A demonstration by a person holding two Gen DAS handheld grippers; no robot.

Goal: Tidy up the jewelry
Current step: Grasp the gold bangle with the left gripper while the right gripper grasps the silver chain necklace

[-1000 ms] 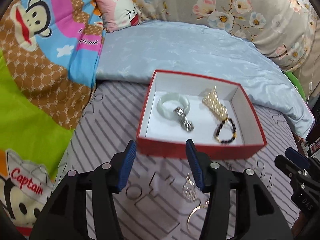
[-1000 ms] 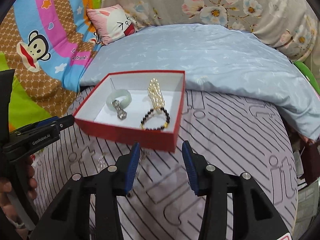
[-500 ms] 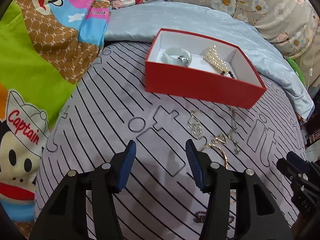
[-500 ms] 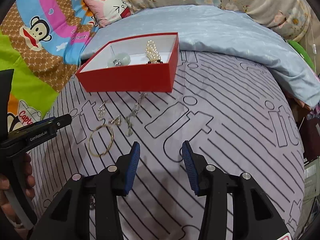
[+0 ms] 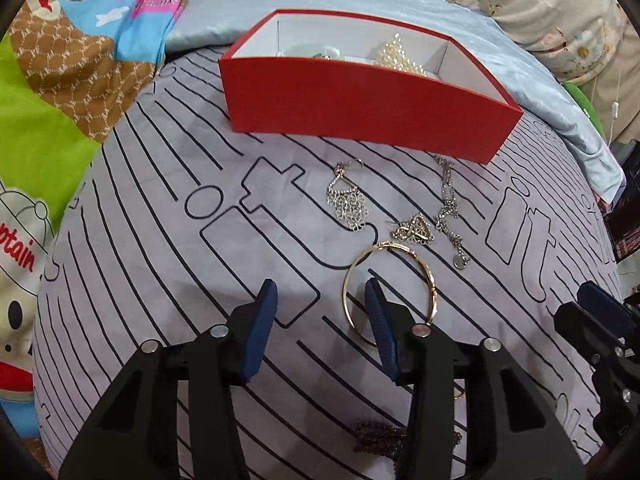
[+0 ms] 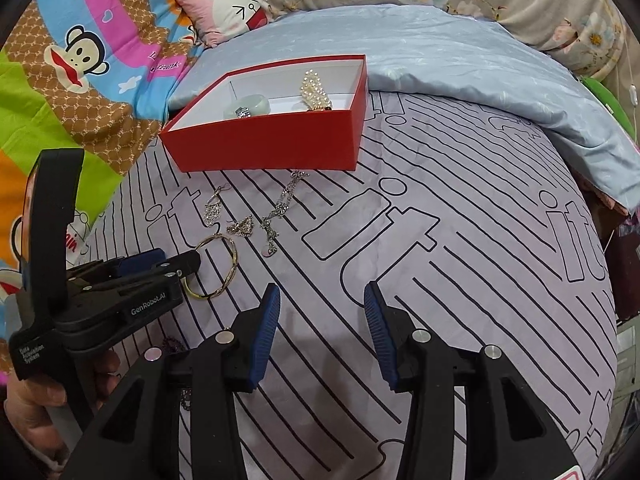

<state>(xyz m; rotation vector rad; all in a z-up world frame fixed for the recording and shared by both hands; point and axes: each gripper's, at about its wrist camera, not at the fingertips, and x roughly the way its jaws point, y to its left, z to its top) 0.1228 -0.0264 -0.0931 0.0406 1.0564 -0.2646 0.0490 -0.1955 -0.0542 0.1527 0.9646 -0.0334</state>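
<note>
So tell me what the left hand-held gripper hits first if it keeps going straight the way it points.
Probably the gold bangle: the open left hand-held gripper already has one finger over the ring. Beyond lie the silver pieces, then the red box. Depth is unclear.

A red box (image 5: 360,108) with a white inside sits open on the striped grey bedsheet (image 5: 160,240). Inside lie a pale green bangle (image 6: 250,106), a small silver piece (image 6: 242,112) resting on it, and a pearl piece (image 6: 316,90). In front of the box, on the sheet: a silver filigree earring (image 5: 349,202), a second one (image 5: 414,231), a silver chain (image 5: 449,204) with a round tag, a gold bangle (image 5: 390,292) lying flat, and dark purple beads (image 5: 378,434) partly hidden.
</note>
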